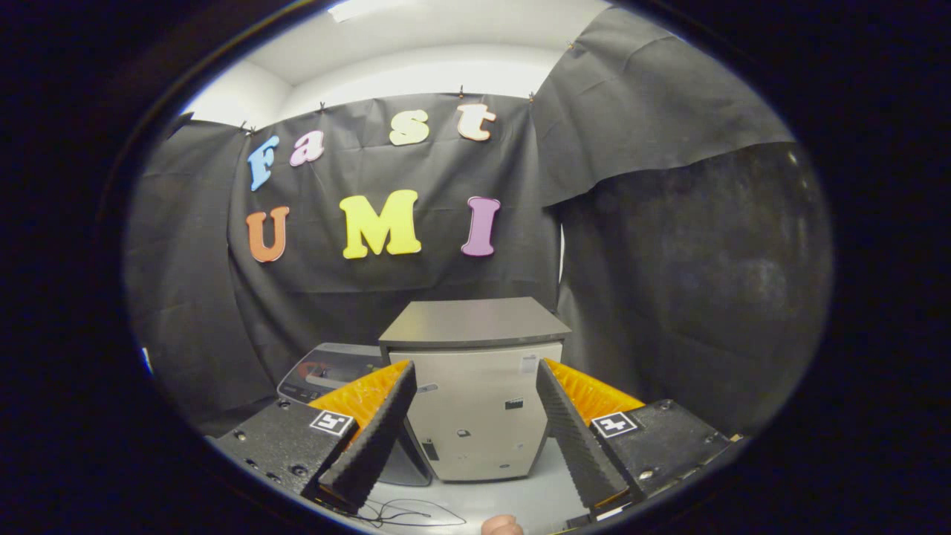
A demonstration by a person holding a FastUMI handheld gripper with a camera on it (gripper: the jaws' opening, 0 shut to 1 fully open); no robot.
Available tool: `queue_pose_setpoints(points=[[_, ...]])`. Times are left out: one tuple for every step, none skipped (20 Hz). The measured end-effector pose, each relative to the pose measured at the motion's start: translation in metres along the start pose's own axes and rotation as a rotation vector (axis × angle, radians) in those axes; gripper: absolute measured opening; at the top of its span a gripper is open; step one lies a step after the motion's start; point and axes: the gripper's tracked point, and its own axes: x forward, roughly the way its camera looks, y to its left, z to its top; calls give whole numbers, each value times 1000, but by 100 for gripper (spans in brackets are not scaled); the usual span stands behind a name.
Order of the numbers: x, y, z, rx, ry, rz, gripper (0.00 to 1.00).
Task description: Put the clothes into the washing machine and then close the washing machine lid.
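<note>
To the left, the washing machine (330,374) is seen partly hidden behind the left finger, only its control-panel end being visible, so the lid's position cannot be told. The gripper (475,405) is held open, nothing being clasped between its fingers, and a pale cabinet (475,386) with a dark top is framed just beyond them. A fingertip (501,526) is shown below.
</note>
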Motion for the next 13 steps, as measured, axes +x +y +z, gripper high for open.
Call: queue_pose_setpoints(points=[[5,-8,5,-1,-18,-5,100],[13,-22,14,0,-48,-19,100],[22,-39,22,3,-71,-35,100],[31,-57,25,5,-78,-56,100],[38,-73,29,8,-85,-67,100],[43,-85,32,7,-92,-75,100],[46,-94,34,-1,-94,-77,100],[49,-100,32,-12,-88,-79,100],[51,-101,30,-15,-84,-75,100],[49,-97,27,-11,-74,-62,99],[49,-91,24,-7,-69,-48,99],[50,-84,22,-10,-66,-35,99],[51,-78,19,-19,-58,-21,99]])
